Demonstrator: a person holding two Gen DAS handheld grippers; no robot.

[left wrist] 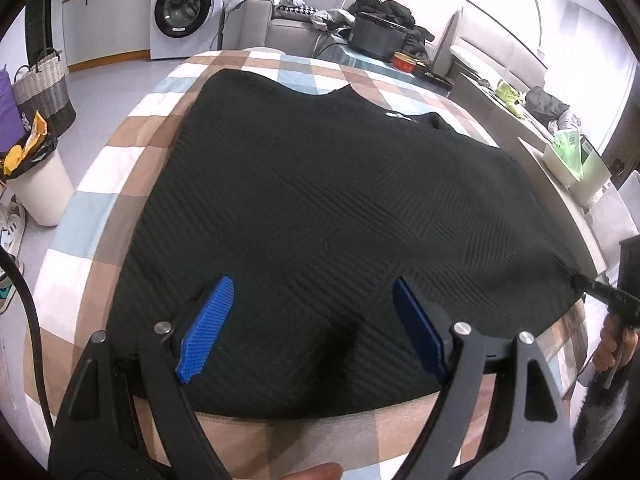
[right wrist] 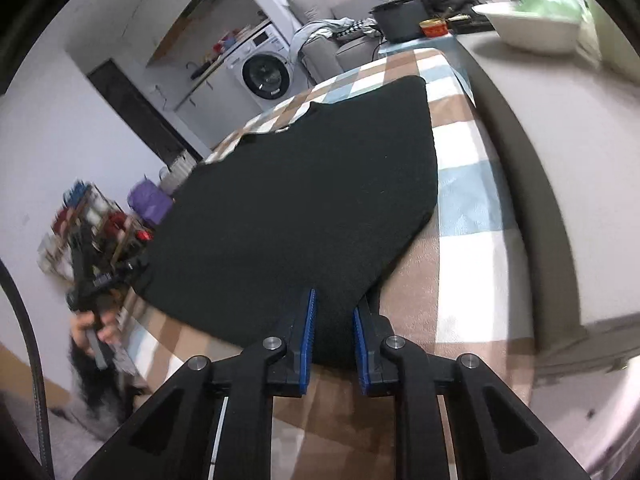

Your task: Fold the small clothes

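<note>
Covering most of the checked tablecloth (left wrist: 120, 208), a black ribbed garment (left wrist: 320, 208) lies spread flat on the table, its neckline at the far end and its hem along the near edge. Beyond the table stand a white washing machine (left wrist: 186, 10), a grey sofa (left wrist: 280, 20) heaped with clothes, and, on the floor to one side, a woven basket (left wrist: 44, 88) (partly cut off by the fisheye rim).

The left gripper (left wrist: 312, 332) hangs over the near hem with its blue pads spread wide and nothing pinched between them; the cloth simply lies beneath. The right gripper (right wrist: 333, 336) sits at the garment's near corner, its jaws drawn in narrow with a fold of the black fabric bunched between the blue pads, which press against it on both sides.
</note>
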